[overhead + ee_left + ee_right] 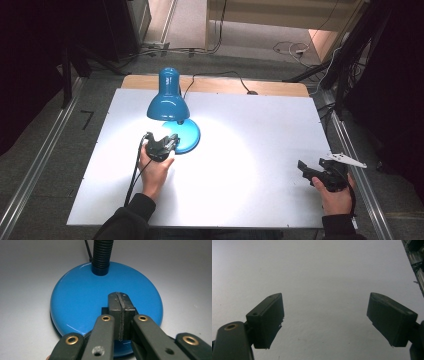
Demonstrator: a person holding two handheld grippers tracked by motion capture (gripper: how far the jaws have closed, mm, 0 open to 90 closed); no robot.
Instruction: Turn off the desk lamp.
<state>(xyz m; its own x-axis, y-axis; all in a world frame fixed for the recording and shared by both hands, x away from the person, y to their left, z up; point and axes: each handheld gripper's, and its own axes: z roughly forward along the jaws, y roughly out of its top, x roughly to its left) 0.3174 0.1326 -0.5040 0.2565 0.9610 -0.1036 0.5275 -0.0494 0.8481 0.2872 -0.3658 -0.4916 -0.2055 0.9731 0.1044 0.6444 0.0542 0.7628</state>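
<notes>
blue desk lamp (172, 112) lit, far left on white table (260, 150). left gripper (121, 305) jaws pressed together, holding nothing, tips over lamp base (75, 305). likely pressing the base: push straight down, avoid sliding. right gripper (325, 320) wide open, empty, near right.

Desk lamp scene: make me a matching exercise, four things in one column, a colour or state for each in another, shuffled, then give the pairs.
Things
1. lamp base
2. lamp neck
3. left claw
4. right claw

Colour or state
A. jaws wide apart over bare table
B. black and ribbed
C. glossy blue disc
D. jaws pressed together over the base

Pairs: 1-C, 2-B, 3-D, 4-A
</notes>
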